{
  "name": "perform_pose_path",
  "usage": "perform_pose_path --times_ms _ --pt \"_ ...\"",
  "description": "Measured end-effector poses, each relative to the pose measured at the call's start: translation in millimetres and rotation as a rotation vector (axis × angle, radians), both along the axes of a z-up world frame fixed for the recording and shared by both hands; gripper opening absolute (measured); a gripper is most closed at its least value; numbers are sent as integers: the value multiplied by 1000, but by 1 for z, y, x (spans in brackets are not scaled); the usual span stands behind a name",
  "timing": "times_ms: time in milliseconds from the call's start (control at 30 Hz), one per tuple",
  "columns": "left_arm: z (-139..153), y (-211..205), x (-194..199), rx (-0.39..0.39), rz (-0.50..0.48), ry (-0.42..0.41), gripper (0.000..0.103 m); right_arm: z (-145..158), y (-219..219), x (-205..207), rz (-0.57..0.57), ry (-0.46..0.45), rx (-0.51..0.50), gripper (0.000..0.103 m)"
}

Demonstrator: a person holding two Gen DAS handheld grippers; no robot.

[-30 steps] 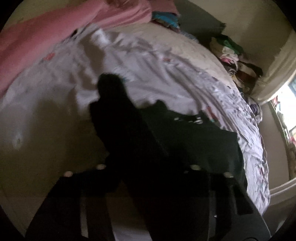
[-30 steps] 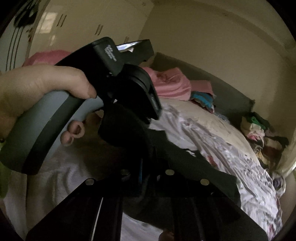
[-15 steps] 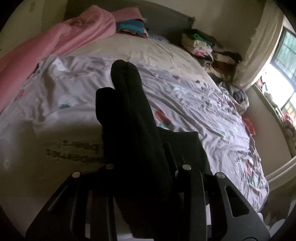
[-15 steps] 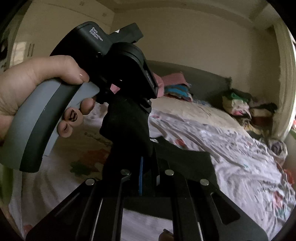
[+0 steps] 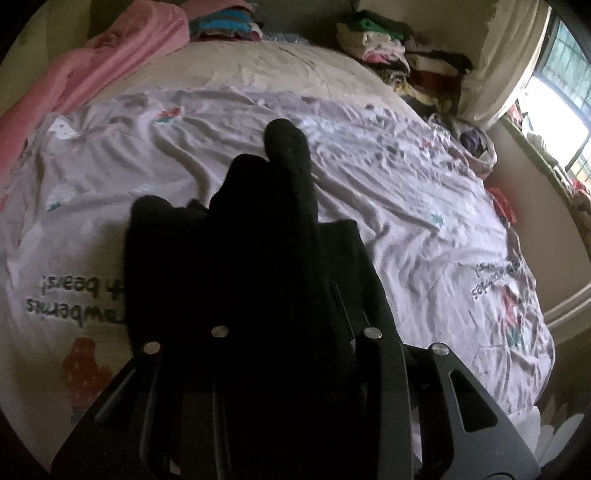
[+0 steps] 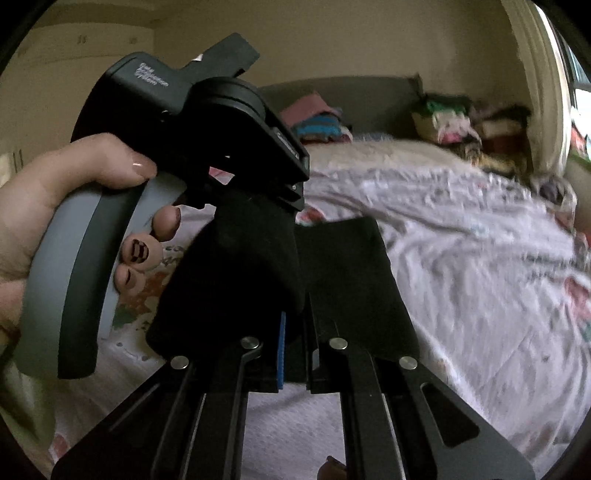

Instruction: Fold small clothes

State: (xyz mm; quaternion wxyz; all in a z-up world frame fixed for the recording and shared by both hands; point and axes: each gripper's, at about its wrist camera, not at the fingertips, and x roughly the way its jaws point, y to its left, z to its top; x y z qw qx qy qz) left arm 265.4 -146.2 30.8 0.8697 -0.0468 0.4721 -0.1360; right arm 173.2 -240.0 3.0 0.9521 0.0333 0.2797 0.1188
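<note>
A black cloth (image 5: 258, 236) with rounded, sock-like ends lies over my left gripper (image 5: 288, 314) and hides its fingertips. In the right wrist view a hand (image 6: 55, 206) holds the left gripper (image 6: 258, 199) above the bed, and the black cloth (image 6: 251, 266) hangs from its jaws. My right gripper (image 6: 295, 325) is shut on the lower part of the same cloth, with a blue pad showing at one finger. A flat black flap (image 6: 354, 277) spreads out behind the right fingers. The cloth is held off the white printed sheet (image 5: 406, 206).
A pink blanket (image 5: 122, 48) lies along the bed's far left. Folded clothes (image 5: 221, 26) are stacked at the grey headboard, and a loose pile of clothes (image 5: 399, 55) sits at the far right corner. A curtain and window (image 5: 561, 92) are on the right.
Both grippers have carried the black cloth sideways over the bed and rolled. The views have swung toward the headboard and window. The cloth's rounded ends now point up the middle of the sheet.
</note>
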Motion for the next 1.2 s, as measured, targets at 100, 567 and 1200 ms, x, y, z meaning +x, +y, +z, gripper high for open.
perform_pose_path --times_ms 100,567,1200 --pt "-6 -12 3 12 -20 8 32 -6 -8 1 1 35 41 6" --pt "-1 23 0 -168 14 1 85 -44 -56 19 -47 267 342 18" --pt "-31 79 -53 82 88 -89 85 -14 -58 41 -52 275 425 46"
